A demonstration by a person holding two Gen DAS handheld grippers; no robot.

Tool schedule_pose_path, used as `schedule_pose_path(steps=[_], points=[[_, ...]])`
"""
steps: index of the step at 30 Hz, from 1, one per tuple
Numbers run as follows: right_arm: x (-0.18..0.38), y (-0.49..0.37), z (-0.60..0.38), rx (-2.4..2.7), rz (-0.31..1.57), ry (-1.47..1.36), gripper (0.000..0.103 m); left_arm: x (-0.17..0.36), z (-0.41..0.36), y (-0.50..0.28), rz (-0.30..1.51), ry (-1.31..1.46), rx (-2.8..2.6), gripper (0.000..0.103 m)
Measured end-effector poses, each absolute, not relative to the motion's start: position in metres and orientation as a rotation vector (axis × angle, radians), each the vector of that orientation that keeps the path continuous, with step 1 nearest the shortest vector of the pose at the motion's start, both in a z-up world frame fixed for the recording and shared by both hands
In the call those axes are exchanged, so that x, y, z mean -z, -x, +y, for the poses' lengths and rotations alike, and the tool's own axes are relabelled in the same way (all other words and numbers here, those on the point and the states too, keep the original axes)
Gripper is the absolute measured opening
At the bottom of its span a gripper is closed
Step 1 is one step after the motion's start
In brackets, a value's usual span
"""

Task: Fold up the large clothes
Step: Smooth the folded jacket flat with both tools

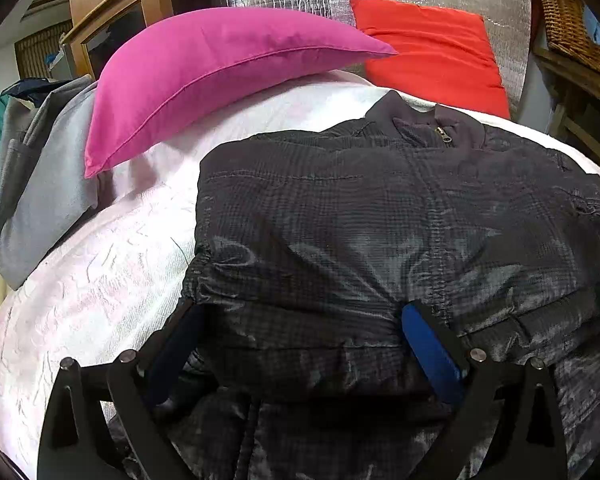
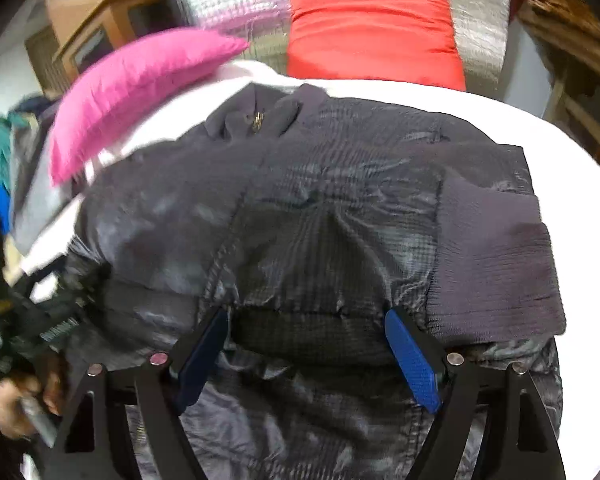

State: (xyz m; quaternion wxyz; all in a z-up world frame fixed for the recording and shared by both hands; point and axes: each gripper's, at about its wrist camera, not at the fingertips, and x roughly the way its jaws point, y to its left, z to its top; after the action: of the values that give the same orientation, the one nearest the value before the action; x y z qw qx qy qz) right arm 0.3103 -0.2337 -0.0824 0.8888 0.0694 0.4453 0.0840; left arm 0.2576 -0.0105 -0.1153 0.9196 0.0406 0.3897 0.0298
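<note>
Meanwhile, left gripper (image 1: 300, 320) and right gripper (image 2: 308, 328) both gape wide over the dark jacket (image 1: 380, 220).

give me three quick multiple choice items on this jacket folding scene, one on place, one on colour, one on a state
1. Where does the pink pillow lie relative to the dark jacket?
A. behind it to the left
B. on top of it
C. under it

2. What colour is the cushion propped against the silver backing?
A. green
B. red
C. yellow

3. How is the jacket's collar zipper?
A. fully undone
B. missing
C. zipped up to the collar

Key: 1 A, the pillow rests on the white cover beyond the jacket's left shoulder; 2 B, it is plainly red; 3 C, the pull sits at the collar.
</note>
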Motion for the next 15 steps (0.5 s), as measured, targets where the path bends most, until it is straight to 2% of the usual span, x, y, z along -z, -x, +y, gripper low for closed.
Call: schedule_pose_path(steps=[8,15], points=[[0.05,-0.308,-0.243,-0.097,0.854,-0.118,0.084,0.1,-0.007,-0.253,0.796,-0.054,-0.061,0.1],[0.051,-0.312,-0.24,-0.161,0.853,-0.183,0.084,0.099,-0.014,-0.249,0.784,-0.046,-0.023,0.1]])
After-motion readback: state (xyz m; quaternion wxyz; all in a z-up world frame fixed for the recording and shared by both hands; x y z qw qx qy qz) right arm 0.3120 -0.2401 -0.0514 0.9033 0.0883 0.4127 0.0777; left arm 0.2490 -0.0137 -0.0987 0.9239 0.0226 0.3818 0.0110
